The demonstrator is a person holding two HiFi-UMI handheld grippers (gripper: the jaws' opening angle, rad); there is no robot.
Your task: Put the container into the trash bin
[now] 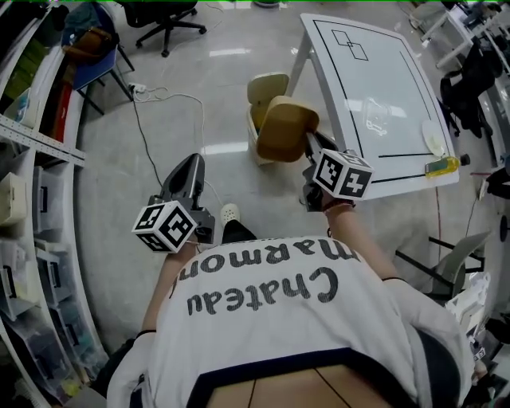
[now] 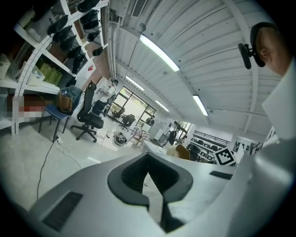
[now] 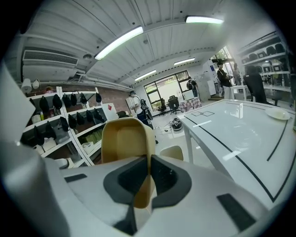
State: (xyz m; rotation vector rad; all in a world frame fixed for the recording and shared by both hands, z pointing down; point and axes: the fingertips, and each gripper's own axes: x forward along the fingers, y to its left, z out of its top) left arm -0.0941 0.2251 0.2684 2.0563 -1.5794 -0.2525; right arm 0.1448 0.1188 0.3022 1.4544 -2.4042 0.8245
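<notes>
A tan paper container [image 1: 285,127] hangs in the air over the cream trash bin [image 1: 264,86], which stands on the floor beside the white table's leg. My right gripper [image 1: 311,143] is shut on the container's rim. In the right gripper view the container [image 3: 126,139] rises between the jaws of the right gripper [image 3: 149,178], with the bin [image 3: 172,152] just behind and to its right. My left gripper [image 1: 185,171] is held lower left over bare floor. Seen in its own view, the left gripper [image 2: 149,173] is shut with nothing in it.
The white table [image 1: 374,103] with black lines stands right of the bin and carries a small plate [image 1: 434,137] and a yellow item [image 1: 442,166]. Storage shelves [image 1: 32,199] line the left wall. An office chair [image 1: 163,20] and a floor cable [image 1: 151,103] lie farther off.
</notes>
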